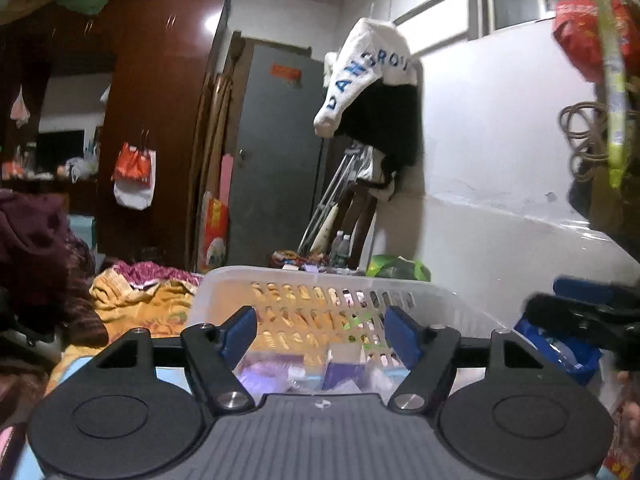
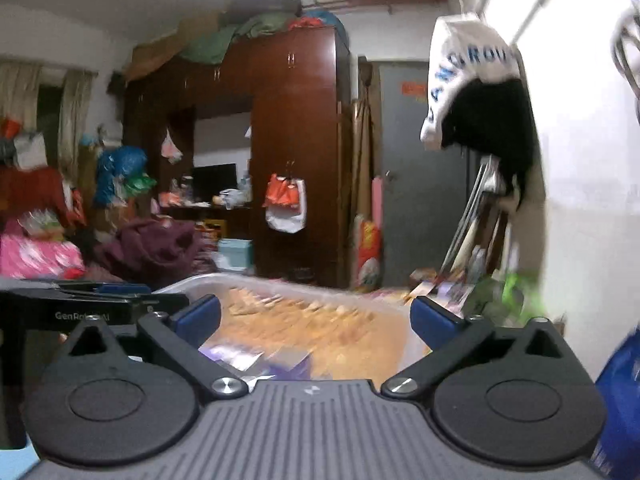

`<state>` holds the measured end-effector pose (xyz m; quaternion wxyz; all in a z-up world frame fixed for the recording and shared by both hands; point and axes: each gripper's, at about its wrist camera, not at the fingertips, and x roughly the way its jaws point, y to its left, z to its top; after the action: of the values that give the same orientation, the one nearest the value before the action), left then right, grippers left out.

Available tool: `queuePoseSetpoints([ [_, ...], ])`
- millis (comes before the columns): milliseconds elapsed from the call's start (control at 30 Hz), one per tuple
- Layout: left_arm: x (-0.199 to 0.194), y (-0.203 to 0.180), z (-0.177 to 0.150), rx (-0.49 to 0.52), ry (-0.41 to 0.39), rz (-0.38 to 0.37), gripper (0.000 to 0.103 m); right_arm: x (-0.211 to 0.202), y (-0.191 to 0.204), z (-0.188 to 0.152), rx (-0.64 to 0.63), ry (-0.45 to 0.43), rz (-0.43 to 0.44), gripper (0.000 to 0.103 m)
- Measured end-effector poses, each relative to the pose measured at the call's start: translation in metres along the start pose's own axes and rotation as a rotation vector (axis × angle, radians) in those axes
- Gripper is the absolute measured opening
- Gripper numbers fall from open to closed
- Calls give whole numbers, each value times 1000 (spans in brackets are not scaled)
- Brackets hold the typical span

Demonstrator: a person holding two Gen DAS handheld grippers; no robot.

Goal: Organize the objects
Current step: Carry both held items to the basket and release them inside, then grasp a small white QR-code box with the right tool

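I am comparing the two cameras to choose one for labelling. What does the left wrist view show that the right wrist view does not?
Only the left wrist view shows the coiled beige rope and the red plastic bag on the wall. Only the right wrist view shows the pink patterned bedding. Both share the white perforated plastic basket, the white garment with blue letters and the brown wooden wardrobe.

One white slotted basket (image 1: 320, 284) stands in the middle of both views. Inside it lie several purple packets (image 1: 340, 372); their edges blur, so no exact count. Behind the basket: one brown wardrobe (image 1: 160, 120), one grey door (image 1: 280, 160), two plastic bottles (image 1: 341, 245) on the floor. One orange-and-white bag (image 1: 134, 174) hangs on the wardrobe.
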<state>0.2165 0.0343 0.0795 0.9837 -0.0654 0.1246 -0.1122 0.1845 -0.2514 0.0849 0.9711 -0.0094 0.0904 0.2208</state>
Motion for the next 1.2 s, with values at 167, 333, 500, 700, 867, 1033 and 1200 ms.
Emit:
queuePoseSetpoints([
  [167,-72,15,-45,13,-29,-5,84,-50,-3,-59,20,55,114,103],
  [333,-109,20,-95,11,-7,13,84,-79,-2,-116,91,79,220,96],
  [500,-108,12,-115,36,18,26,84,-79,18,-130,12,114,207,65],
  [700,-92,20,-120,39,83,64,84,-57,32,-128,-69,198,206,54],
  [867,-86,13,-127,110,132,78,84,-49,46,-127,-103,230,222,54],
  [1033,-79,2,-126,148,144,106,84,-50,51,-127,-100,213,214,56],
  [1200,-74,0,-126,145,173,100,63,-49,49,-129,-99,209,176,46],
])
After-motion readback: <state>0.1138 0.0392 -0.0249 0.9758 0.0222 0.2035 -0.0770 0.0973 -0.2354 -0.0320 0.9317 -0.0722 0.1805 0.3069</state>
